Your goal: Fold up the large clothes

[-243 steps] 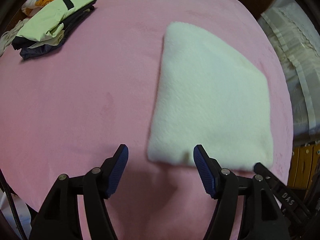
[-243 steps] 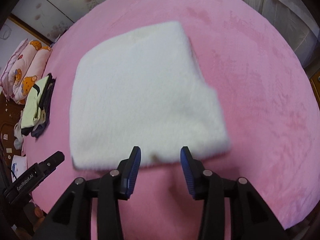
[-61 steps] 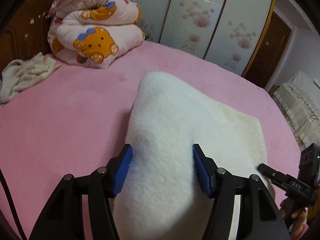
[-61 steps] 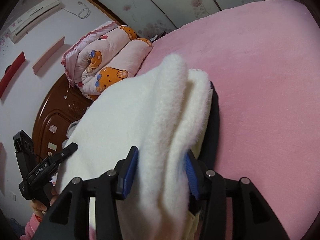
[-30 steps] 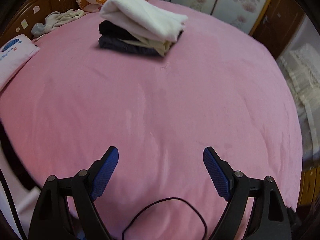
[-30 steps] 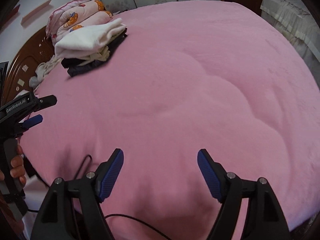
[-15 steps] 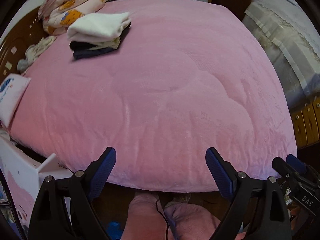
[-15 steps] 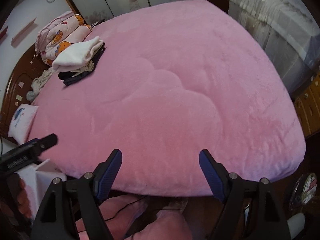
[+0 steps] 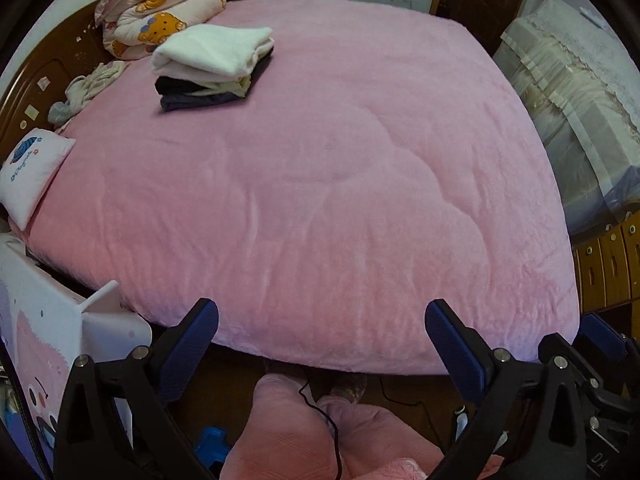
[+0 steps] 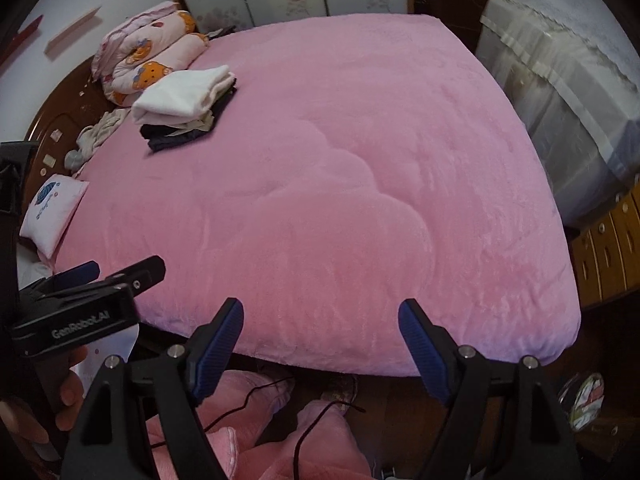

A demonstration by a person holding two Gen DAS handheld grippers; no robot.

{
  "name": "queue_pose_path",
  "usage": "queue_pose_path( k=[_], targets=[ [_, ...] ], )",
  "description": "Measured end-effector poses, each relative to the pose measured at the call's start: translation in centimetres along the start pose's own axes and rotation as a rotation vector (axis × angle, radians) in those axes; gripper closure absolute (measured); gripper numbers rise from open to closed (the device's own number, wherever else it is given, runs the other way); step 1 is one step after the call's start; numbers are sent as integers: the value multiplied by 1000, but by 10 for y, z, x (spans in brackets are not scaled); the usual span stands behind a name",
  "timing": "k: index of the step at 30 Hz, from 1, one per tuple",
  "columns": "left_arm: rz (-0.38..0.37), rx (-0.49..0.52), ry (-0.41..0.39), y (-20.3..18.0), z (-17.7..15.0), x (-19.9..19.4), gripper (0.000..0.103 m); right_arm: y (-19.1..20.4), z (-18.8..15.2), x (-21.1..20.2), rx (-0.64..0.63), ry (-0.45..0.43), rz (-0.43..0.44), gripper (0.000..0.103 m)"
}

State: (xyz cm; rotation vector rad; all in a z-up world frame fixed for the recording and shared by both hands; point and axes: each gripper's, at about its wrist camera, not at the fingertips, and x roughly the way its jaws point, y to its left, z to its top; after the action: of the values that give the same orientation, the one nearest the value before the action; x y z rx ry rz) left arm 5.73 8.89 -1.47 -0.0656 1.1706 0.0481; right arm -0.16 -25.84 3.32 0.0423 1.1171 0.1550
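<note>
A folded white fleece garment tops a stack of folded dark and pale clothes at the far left of the pink bed. The right wrist view shows the same stack. My left gripper hangs above the bed's near edge, far from the stack; its jaws are opening and nothing is between them. My right gripper stands open and empty over that same edge. In the right wrist view, a hand at the lower left holds the left gripper.
A rolled bear-print quilt, a crumpled cloth and a small pillow lie by the wooden headboard. Covered furniture and wooden drawers stand right of the bed. White furniture, pink-clad legs and a cable are below.
Both grippers have drawn back and risen from the bed, so its near edge, the floor and the person's legs show. The left jaws stand wider apart.
</note>
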Motion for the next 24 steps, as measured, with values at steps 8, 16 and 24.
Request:
queue_pose_path(
  k=[8, 16, 24],
  targets=[
    [0, 49, -71, -11, -1, -20, 1, -10, 7, 4, 62, 21, -18, 12],
    [-41, 81, -113, -14, 8, -32, 1, -18, 15, -10, 108, -80, -43, 0],
    [-41, 83, -89, -20, 9, -28, 1, -9, 18, -5, 90, -56, -63, 0]
  ],
)
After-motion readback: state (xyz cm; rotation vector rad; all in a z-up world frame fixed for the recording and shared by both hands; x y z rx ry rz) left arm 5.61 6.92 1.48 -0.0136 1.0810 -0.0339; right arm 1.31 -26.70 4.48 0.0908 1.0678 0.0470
